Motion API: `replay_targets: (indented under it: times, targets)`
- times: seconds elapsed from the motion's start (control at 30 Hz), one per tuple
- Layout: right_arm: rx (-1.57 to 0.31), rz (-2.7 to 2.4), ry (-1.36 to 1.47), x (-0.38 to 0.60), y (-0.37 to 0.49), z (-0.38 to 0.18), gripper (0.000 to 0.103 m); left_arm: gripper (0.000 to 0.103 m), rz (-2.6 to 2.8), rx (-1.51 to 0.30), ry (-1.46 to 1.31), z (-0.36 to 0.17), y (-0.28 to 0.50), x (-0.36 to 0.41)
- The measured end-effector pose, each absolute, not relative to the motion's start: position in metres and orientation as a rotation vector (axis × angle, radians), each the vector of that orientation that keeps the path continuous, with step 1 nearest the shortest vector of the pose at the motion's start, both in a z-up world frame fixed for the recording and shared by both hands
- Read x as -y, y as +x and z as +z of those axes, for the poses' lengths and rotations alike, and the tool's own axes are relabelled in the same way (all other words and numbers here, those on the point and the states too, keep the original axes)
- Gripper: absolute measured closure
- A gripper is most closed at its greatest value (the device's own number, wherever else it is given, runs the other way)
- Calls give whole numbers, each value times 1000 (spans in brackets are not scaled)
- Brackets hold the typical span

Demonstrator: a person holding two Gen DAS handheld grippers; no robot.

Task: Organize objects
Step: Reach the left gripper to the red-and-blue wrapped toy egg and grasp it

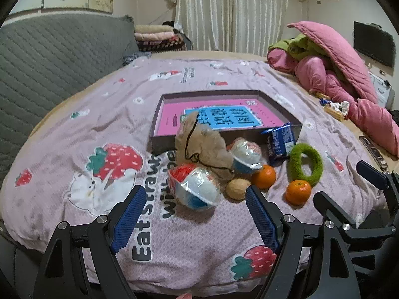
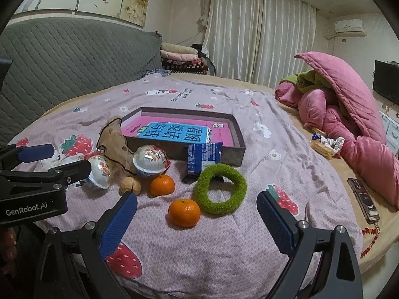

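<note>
Left wrist view: the left hand-held gripper point(image 1: 195, 199) gapes wide and empty above the pink strawberry-print bedspread point(image 1: 74, 114), its blue pads flanking a plastic-wrapped blue-and-white cup point(image 1: 197, 186). Beyond lies the shallow grey box with a pink base point(image 1: 279, 104).

Right wrist view: the right hand-held gripper point(image 2: 197, 208) is wide, empty, framing a near orange mandarin point(image 2: 184, 212) beside a fuzzy green ring point(image 2: 220, 188).

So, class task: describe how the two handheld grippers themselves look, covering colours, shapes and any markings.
Both are black, angular frames with silver screw heads at the joints. The left gripper and right gripper each carry two flat fingers faced with blue, finely textured pads. White lettering, GenRobot.AI, marks the left gripper's body in the right wrist view. No cables or sleeves show.
</note>
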State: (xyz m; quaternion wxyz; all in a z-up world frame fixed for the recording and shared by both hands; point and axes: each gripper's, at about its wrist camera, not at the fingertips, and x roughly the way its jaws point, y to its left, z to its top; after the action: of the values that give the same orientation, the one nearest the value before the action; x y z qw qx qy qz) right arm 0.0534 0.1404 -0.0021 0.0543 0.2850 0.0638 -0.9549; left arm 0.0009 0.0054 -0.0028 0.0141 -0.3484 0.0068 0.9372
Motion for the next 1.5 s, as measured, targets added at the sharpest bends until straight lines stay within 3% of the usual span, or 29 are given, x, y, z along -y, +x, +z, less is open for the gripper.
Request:
replay_targets:
  times: [0.83, 1.33, 1.5]
  targets:
    - [-108, -2799, 1033, -145, 27, -40, 9, 20, 2858, 93, -1172, -43, -30, 10]
    - [-175, -2782, 1091, -137, 8, -55, 34, 20, 2869, 148, -1226, -59, -58, 12]
    - [-208, -2779, 1080, -133, 6, -57, 54, 20, 2862, 174, -1263, -66, -66, 15]
